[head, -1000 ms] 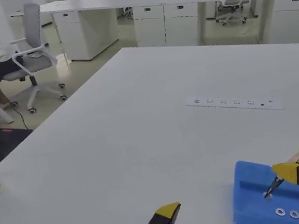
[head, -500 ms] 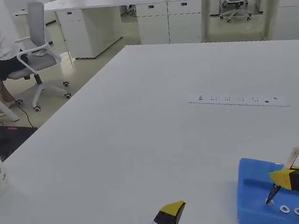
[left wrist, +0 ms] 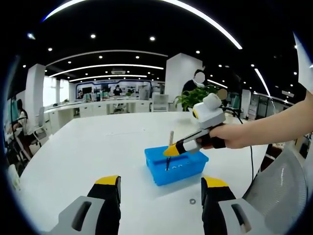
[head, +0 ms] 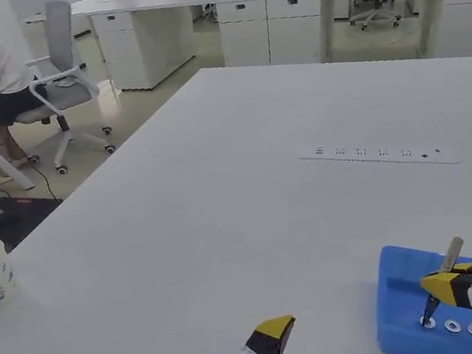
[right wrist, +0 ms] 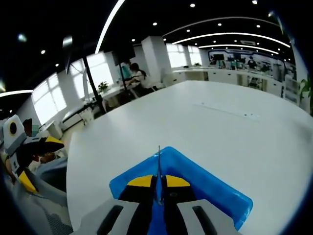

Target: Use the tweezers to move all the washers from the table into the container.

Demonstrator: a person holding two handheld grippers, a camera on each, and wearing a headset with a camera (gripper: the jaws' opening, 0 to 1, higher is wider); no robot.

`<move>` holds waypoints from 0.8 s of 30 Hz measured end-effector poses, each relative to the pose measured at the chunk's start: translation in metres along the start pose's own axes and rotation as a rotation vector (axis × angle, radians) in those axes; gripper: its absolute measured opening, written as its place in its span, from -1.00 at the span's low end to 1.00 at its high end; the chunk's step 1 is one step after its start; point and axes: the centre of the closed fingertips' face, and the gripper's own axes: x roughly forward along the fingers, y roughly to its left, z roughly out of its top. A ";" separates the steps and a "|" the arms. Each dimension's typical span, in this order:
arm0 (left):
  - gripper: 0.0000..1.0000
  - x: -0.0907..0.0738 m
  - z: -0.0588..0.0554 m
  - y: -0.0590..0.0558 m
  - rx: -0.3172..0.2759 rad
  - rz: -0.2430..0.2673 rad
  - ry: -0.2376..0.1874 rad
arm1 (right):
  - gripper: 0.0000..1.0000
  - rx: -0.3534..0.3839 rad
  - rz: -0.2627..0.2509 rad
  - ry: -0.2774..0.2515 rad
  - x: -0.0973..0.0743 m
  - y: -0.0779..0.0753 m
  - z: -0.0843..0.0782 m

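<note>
**Q:** What is the state of each tool?

**A:** My right tool (right wrist: 157, 182) is clamped on the tweezers (right wrist: 158, 164), with the jaws pressed together around the thin metal shank. My left tool (left wrist: 161, 182) has its jaws apart and holds nothing, low over the tabletop (head: 227, 232).

**Q:** Where are the task items?

**A:** In the head view the container (head: 397, 295) sits at the lower right of the frame. Several washers (head: 454, 327) lie flat on its floor, just beside the tweezer points. In the left gripper view one loose washer (left wrist: 192, 201) lies on the tabletop at the bottom centre-right, near the container. I cannot tell whether the points hold a washer right now, because they are too small in every view.

**Q:** What are the materials and shapes?

**A:** The container is a shallow rectangular tray of smooth blue plastic with a low rim. The washers are small, flat metal rings. The tabletop is a matte white, hard, even surface.

**Q:** What are the failure modes?

**A:**
1. A flat ring on a hard surface gives the points little edge, so it may skate sideways or flick away under pinch pressure.
2. If the tweezers twist inside my right tool's grip, the points will misalign.
3. The low rim may catch the points on entry and nudge the light tray.
4. The loose washer sits close to my left tool, and a careless sweep could knock it off.
</note>
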 end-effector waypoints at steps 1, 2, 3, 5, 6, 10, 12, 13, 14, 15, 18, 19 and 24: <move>0.33 0.000 0.000 0.000 -0.001 -0.001 0.001 | -0.93 -0.007 -0.001 -0.001 -0.001 0.000 0.000; 0.33 0.000 0.000 0.000 0.000 -0.002 0.000 | -0.93 -0.017 -0.006 -0.004 -0.002 0.000 0.001; 0.33 0.000 0.000 0.000 0.002 -0.002 0.002 | -0.93 -0.020 -0.008 -0.008 -0.003 0.000 0.002; 0.33 0.000 0.000 0.000 0.001 -0.003 0.003 | -0.93 -0.017 -0.006 -0.018 -0.006 0.001 0.005; 0.33 0.000 0.000 0.000 0.001 -0.003 0.002 | -0.93 -0.017 -0.006 -0.023 -0.007 0.001 0.006; 0.33 0.000 0.000 -0.001 0.002 -0.005 0.002 | -0.93 -0.024 -0.007 -0.047 -0.014 0.004 0.013; 0.33 0.000 0.000 -0.001 0.003 -0.004 0.002 | -0.93 -0.025 -0.003 -0.059 -0.018 0.006 0.016; 0.33 0.000 0.000 -0.001 0.002 -0.004 0.002 | -0.93 -0.024 -0.003 -0.066 -0.020 0.007 0.018; 0.33 0.000 0.000 -0.001 0.002 -0.004 0.002 | -0.93 -0.025 -0.002 -0.073 -0.021 0.008 0.020; 0.33 0.000 0.001 0.000 0.003 -0.003 0.001 | -0.93 -0.025 0.000 -0.078 -0.024 0.010 0.021; 0.33 0.000 0.000 -0.001 0.002 -0.005 0.002 | -0.93 -0.024 0.004 -0.099 -0.029 0.015 0.025; 0.32 0.000 0.000 -0.001 0.004 -0.006 0.002 | -0.93 -0.017 0.010 -0.107 -0.032 0.019 0.027; 0.32 0.000 0.000 -0.001 0.002 -0.006 0.001 | -0.93 -0.020 0.028 -0.136 -0.045 0.032 0.031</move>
